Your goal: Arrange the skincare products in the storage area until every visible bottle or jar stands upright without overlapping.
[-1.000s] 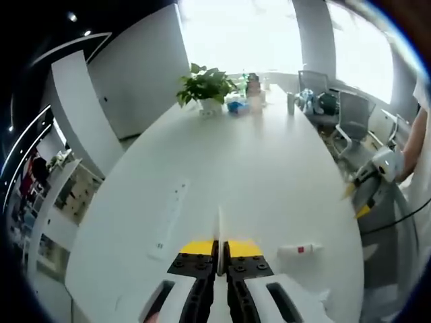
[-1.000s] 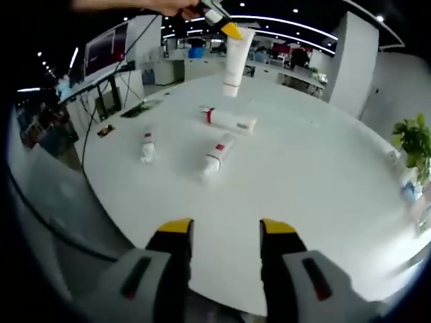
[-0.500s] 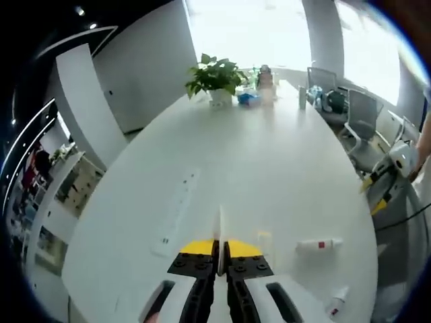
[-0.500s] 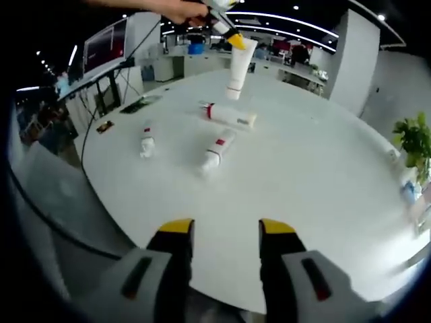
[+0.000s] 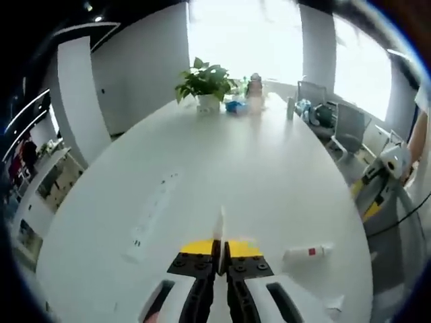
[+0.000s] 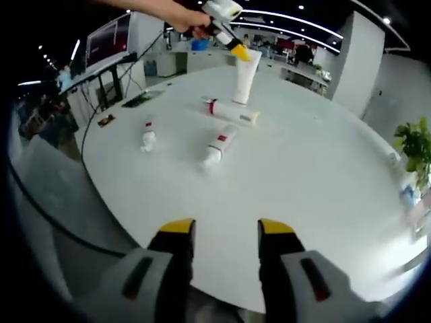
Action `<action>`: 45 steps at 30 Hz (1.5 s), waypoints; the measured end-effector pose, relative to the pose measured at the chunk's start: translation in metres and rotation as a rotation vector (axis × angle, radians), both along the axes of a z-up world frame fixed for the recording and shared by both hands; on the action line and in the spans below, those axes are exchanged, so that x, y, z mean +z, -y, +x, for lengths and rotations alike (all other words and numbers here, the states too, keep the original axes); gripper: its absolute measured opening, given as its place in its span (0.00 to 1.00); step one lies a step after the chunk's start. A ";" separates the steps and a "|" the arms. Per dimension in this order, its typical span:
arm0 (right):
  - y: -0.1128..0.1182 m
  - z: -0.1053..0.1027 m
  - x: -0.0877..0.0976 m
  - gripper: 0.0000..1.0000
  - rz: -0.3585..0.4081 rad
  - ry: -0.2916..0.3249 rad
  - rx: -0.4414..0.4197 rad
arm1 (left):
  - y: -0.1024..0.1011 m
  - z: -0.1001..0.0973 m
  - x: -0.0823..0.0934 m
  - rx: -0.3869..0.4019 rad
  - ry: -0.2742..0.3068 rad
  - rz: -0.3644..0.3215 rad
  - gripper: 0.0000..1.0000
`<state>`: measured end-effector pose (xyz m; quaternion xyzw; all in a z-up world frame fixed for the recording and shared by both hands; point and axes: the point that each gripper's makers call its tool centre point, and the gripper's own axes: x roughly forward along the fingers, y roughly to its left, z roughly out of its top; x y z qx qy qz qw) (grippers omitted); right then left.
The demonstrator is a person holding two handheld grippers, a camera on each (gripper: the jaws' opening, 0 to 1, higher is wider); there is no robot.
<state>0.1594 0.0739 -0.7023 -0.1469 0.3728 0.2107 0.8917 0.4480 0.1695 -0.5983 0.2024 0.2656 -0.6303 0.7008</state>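
Left gripper (image 5: 220, 247): jaws pressed together on the flat crimped end of a white tube (image 6: 244, 75), seen edge-on as a thin white sliver between the yellow tips. In the right gripper view this gripper, gripped by a person's hand (image 6: 180, 19), holds the tube upright, cap end down on or just above the table (image 6: 323, 175); contact cannot be told.

Right gripper (image 6: 219, 230): jaws wide apart, nothing between them, over the near edge of the table, well apart from the tubes.

White tube with red band (image 6: 231, 113): lying on its side on the table, just in front of the upright tube in the right gripper view.

White tube with red label (image 6: 219, 144): lying on its side, nearer the right gripper, close beside the first lying tube; contact between them cannot be told.

Small white tube (image 6: 148, 135): lying on its side, apart from the other two, toward the table's edge.

In the left gripper view, one lying tube with a red mark (image 5: 306, 252) is just to the right of the jaws.

Table: large, white, rounded.

Potted plant (image 5: 205, 84): at the far end of the table in the left gripper view, with bottles and a blue item (image 5: 235, 106) beside it.

White strip (image 5: 151, 215): flat on the table, left of the left gripper's jaws.

Office chairs (image 5: 347, 124): beside the table's far right edge.
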 end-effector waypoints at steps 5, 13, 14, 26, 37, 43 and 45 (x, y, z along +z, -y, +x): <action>-0.001 -0.002 0.001 0.38 -0.003 -0.004 0.005 | 0.000 0.005 -0.001 -0.047 0.013 0.029 0.05; -0.003 -0.004 0.000 0.38 -0.007 -0.016 0.017 | -0.002 0.000 -0.005 -0.078 -0.023 0.078 0.08; -0.003 -0.005 0.001 0.38 -0.010 -0.016 0.020 | -0.006 -0.002 -0.010 -0.084 -0.021 0.107 0.09; -0.004 -0.006 -0.002 0.38 -0.017 -0.023 0.033 | -0.028 -0.009 -0.020 -0.039 -0.045 0.162 0.27; -0.007 -0.006 -0.004 0.38 -0.017 -0.032 0.050 | -0.064 -0.017 -0.036 0.027 -0.069 0.216 0.33; -0.008 -0.007 -0.004 0.39 -0.017 -0.032 0.057 | -0.050 -0.010 -0.030 -0.026 0.068 0.180 0.12; -0.009 -0.007 -0.003 0.39 -0.019 -0.028 0.064 | -0.056 -0.016 -0.049 0.092 -0.094 0.236 0.25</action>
